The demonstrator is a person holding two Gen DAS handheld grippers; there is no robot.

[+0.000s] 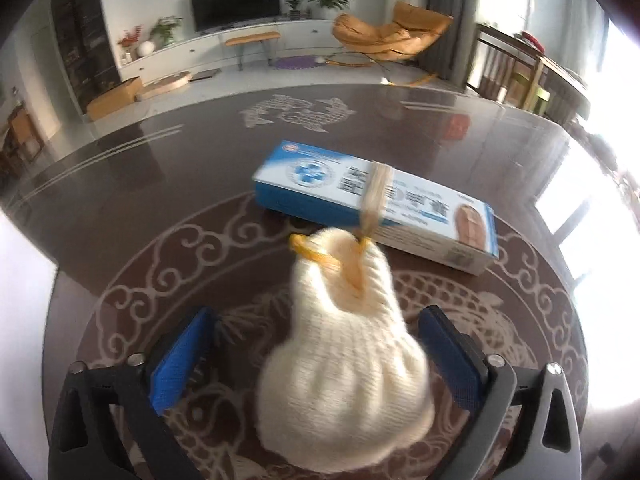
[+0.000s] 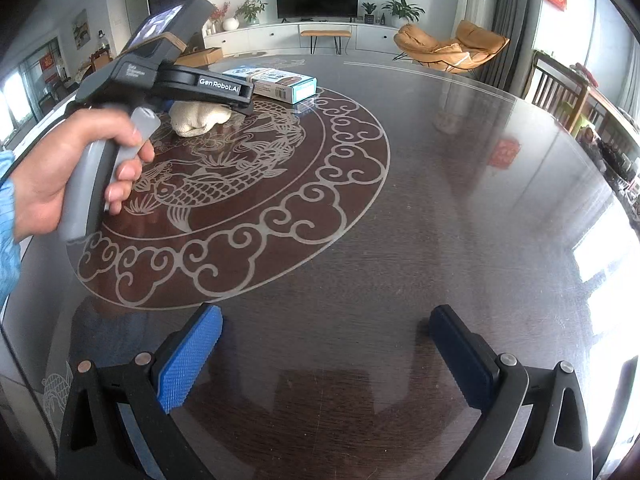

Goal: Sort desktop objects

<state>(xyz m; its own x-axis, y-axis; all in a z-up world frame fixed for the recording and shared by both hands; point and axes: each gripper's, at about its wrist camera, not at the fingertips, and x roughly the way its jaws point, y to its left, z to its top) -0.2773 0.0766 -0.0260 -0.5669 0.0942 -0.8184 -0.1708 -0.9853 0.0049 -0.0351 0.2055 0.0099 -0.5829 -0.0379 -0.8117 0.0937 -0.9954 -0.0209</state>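
Note:
A cream knitted glove (image 1: 344, 360) with a yellow cuff edge lies on the dark round table (image 1: 120, 184), between the open blue pads of my left gripper (image 1: 316, 344). The pads stand apart from it on both sides. Its cuff end points at a blue and white carton (image 1: 372, 204) lying flat just beyond. In the right wrist view the glove (image 2: 200, 118) and the carton (image 2: 276, 80) lie far left, under the hand-held left gripper body (image 2: 192, 80). My right gripper (image 2: 324, 340) is open and empty over bare table.
The table (image 2: 440, 200) carries an etched fish and cloud pattern (image 2: 240, 184). Beyond its far edge are a TV cabinet (image 1: 240, 40), an orange lounge chair (image 1: 392, 36) and wooden chairs (image 1: 520, 76) at the right.

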